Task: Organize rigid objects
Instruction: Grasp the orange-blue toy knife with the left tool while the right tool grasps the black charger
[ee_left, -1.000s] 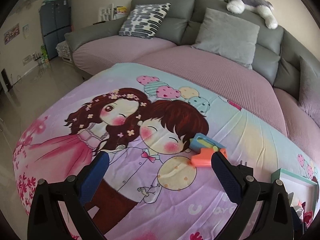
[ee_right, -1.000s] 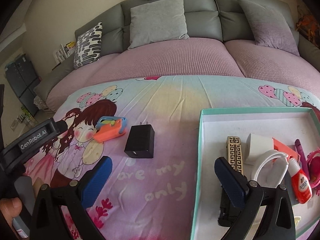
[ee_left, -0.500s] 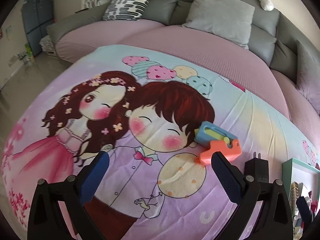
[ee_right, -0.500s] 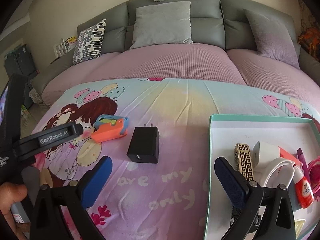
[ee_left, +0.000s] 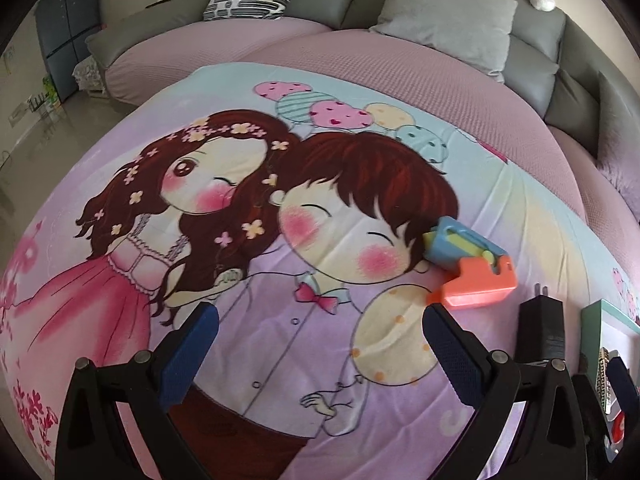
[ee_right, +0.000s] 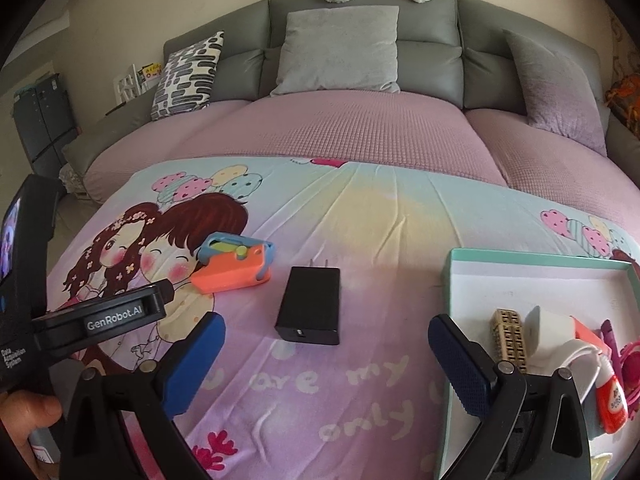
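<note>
Right now the black charger (ee_right: 310,305), a matte rectangular block with two metal prongs pointing toward the sofa, lies flat on the printed sheet between my two sets of jaws. Just beside it, toward the cartoon couple, sits the orange and blue plastic toy (ee_right: 233,263), chunky and smooth, with a yellow-green strip on top. My right gripper (ee_right: 326,350) hangs above the sheet with its jaws spread wide and empty, the charger ahead of the gap. My left gripper (ee_left: 318,344) is likewise wide open and holds nothing, with the toy (ee_left: 470,270) just past its right pad.

From my right wrist I see the whole charger and the inside of the teal-rimmed tray (ee_right: 536,258): a gold patterned bar (ee_right: 509,338), a white adapter with its cable, and a red-and-white glue bottle (ee_right: 610,402). From my left wrist only the charger's edge (ee_left: 540,334) and a sliver of tray rim (ee_left: 592,320) show. My right view alone catches the hand (ee_right: 24,416) on the left handle. The sheet (ee_right: 376,220) is thin and creased over a waffle-textured pink cover (ee_right: 340,128).
</note>
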A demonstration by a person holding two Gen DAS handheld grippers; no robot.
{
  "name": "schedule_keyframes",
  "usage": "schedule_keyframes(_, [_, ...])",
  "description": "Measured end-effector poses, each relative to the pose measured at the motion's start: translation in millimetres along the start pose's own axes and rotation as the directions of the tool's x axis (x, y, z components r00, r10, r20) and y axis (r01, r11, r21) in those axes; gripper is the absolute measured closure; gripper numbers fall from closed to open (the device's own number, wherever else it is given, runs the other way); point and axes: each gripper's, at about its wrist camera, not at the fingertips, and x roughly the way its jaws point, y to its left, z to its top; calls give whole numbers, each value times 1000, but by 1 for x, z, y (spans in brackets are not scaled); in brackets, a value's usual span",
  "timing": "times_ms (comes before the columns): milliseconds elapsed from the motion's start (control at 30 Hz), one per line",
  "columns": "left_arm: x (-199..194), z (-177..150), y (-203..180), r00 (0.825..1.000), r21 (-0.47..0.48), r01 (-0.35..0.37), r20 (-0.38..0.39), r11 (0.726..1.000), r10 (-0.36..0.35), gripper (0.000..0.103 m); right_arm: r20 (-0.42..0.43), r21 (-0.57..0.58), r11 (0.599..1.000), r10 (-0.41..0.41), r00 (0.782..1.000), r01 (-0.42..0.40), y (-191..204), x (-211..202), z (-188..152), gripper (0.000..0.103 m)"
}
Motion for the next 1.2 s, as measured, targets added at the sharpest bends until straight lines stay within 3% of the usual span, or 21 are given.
schedule_keyframes(267, [8, -3, -1, 1000, 12, -5, -15, 1000, 5, 1, -62, -22, 998, -59, 996, 57, 4, 30, 3, 13])
schedule_keyframes(600, [12, -5, -10, 1000, 45, -2, -24, 999, 4, 1, -103, -2, 999, -38, 994, 38, 2, 51, 5, 18])
schedule_keyframes(900, [11, -5, -19, 1000, 77, -7, -27, 997, 9, 1, -106, 14, 999, -29, 994, 30, -4, 62, 8, 28])
schedule_keyframes(1000, [7, -3, -21, 1000, 70, 12, -15, 997, -11, 1, -102, 16, 999, -34, 994, 36, -7, 61, 9, 36])
schedule_keyframes(1133, [5, 0, -28, 999, 73, 53, -5, 996, -53, 1, -100, 43, 999, -15, 995, 19, -12, 61, 10, 56])
schedule_keyframes(1200, [7, 6, -35, 997, 94, 74, -4, 993, -74, 1, -103, 50, 999, -10, 995, 15, -14, 63, 10, 57])
